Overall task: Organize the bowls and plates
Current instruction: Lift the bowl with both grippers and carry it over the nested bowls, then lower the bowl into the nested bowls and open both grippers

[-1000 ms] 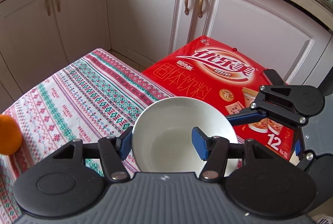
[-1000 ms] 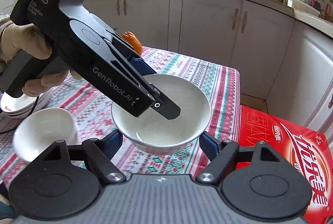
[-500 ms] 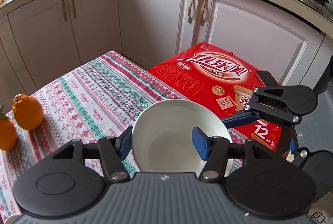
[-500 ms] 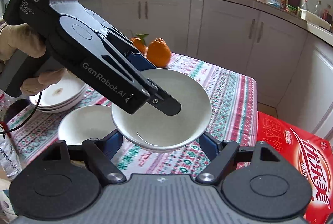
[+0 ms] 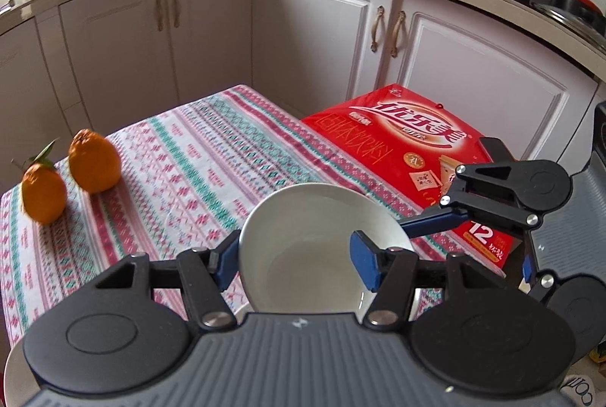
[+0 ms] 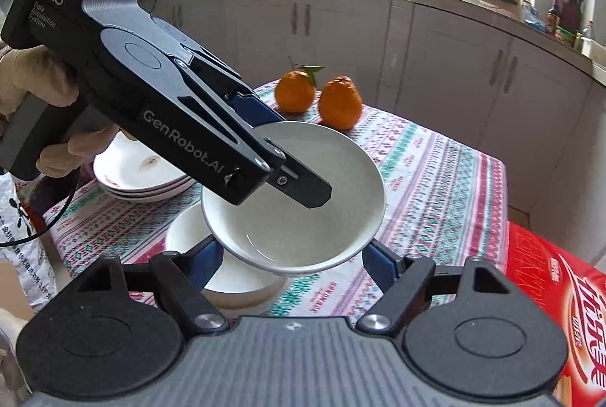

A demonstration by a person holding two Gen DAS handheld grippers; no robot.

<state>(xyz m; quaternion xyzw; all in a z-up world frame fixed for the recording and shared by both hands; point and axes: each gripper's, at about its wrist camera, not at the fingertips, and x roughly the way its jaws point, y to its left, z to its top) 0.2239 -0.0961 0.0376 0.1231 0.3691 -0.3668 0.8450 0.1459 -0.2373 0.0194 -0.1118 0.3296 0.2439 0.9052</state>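
**White bowl held in the air between two pairs of tongs**

The left gripper pinches the rim of a white bowl: one blue pad lies inside the bowl, the other against its outer wall. The right gripper grips the same bowl from the opposite side, its blue pads pressed to the outer wall left and right. The bowl is clear of the patterned tablecloth and tilted.

Directly under the held bowl, just ahead of the right gripper's left finger, a second white bowl stands on the cloth. Beyond it and to the left is a stack of white plates, partly hidden by the left gripper's black body and the gloved hand that holds it. Two oranges sit at the far edge of the table, beyond the bowl. To the right of the right gripper, past the table edge, lies a red carton in front of white cabinets.
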